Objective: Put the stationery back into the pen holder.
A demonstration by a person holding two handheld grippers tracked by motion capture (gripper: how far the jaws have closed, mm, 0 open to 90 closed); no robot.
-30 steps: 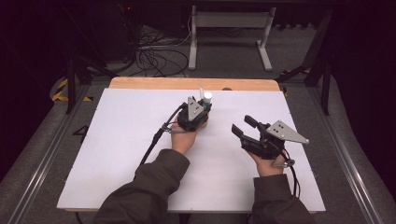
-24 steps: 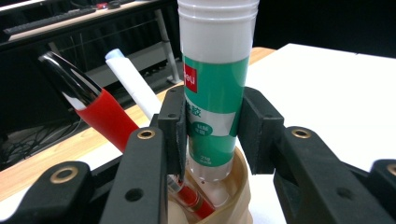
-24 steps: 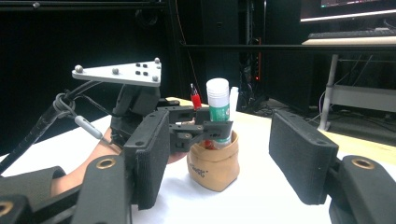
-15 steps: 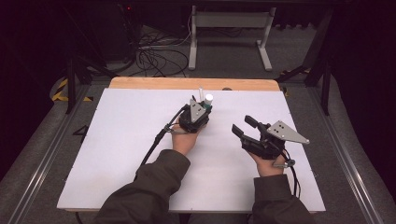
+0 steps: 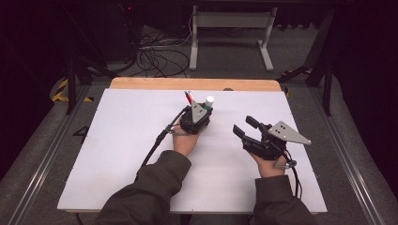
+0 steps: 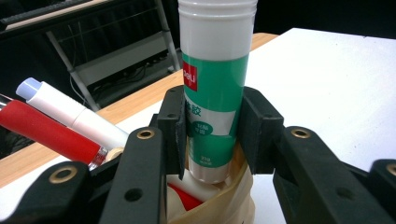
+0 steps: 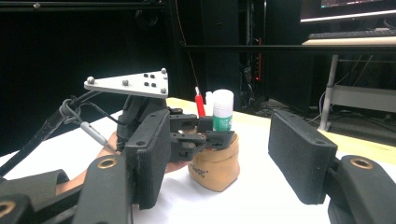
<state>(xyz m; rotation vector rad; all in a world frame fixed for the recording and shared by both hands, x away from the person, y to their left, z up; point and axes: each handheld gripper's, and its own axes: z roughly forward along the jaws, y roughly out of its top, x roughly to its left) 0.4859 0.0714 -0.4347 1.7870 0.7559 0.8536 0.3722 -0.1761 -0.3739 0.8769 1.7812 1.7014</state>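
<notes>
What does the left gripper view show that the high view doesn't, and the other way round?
Left gripper view: the green label printing on the glue stick, and the left gripper pads pressing its sides. High view: the person's sleeves, the white table sheet, and the right gripper, open and apart. Both share: the glue stick, the red pen and the left gripper.

Since a second ago my left hand-held gripper (image 5: 202,108) has edged a touch nearer to me, bringing the glue stick (image 5: 209,101) in its jaws along. That shift is very slight, hardly more than a wobble.
</notes>
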